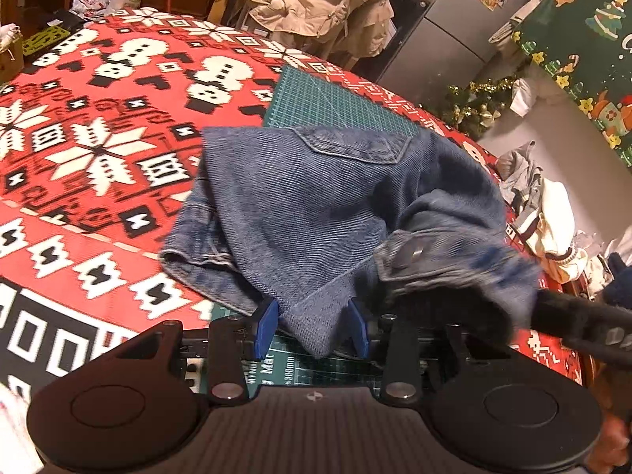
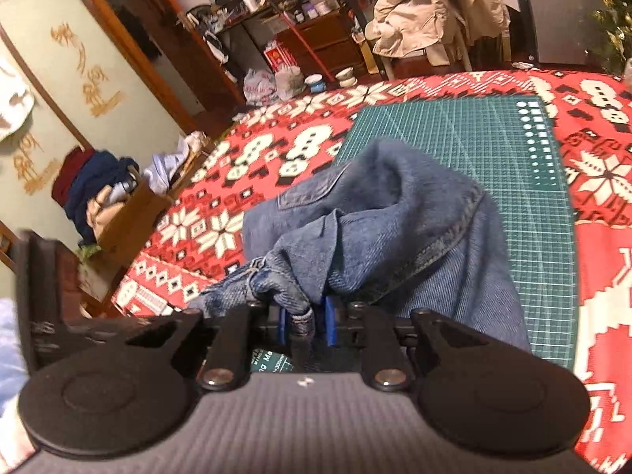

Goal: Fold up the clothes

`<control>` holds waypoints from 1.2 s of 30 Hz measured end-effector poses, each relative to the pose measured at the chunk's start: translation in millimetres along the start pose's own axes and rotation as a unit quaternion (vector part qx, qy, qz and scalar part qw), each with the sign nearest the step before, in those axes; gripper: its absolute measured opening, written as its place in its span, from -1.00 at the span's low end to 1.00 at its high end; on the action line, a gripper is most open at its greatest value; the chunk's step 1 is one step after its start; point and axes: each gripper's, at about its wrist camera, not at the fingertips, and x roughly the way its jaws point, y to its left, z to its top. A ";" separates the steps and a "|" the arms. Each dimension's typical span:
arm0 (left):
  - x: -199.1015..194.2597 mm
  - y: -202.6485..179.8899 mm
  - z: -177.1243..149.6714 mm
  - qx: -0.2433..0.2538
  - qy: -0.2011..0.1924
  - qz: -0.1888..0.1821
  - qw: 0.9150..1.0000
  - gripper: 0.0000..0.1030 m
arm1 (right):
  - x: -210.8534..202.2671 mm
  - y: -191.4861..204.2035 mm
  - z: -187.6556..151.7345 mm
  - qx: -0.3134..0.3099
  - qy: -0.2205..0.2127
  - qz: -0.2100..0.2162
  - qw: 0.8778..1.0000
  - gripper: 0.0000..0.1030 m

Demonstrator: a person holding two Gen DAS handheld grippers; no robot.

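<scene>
Pinching a folded corner of blue denim, the left gripper (image 1: 314,326) has its blue pads (image 1: 265,322) pressed on either side of the cloth at the near edge of the mat. The right gripper (image 2: 306,326) is clamped on a bunched, frayed hem of the same denim garment (image 1: 316,205), blue pads tight on a narrow wad of fabric. The garment is heavy twill with visible diagonal weave, orange-tinted seam stitching and a pointed flap pocket (image 1: 355,144) on top; it sits humped and rumpled, lifted at the near right, draped partly over the right gripper's black body in the left wrist view. Under it lies a green cutting mat (image 2: 474,146), flat, with a fine white grid. The mat rests on a red woven tablecloth (image 1: 98,138) with blocky white snowflakes and snowmen. Far off, a beige jacket (image 2: 426,8) hangs slumped over a chair, and a loose clothes heap (image 1: 553,221) lies at the table's right.
</scene>
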 end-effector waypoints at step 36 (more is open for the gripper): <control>-51.2 3.0 -6.4 0.020 -0.005 -0.059 0.998 -0.25 | 2.8 17.2 15.4 -0.100 -0.003 -0.058 0.993 -0.78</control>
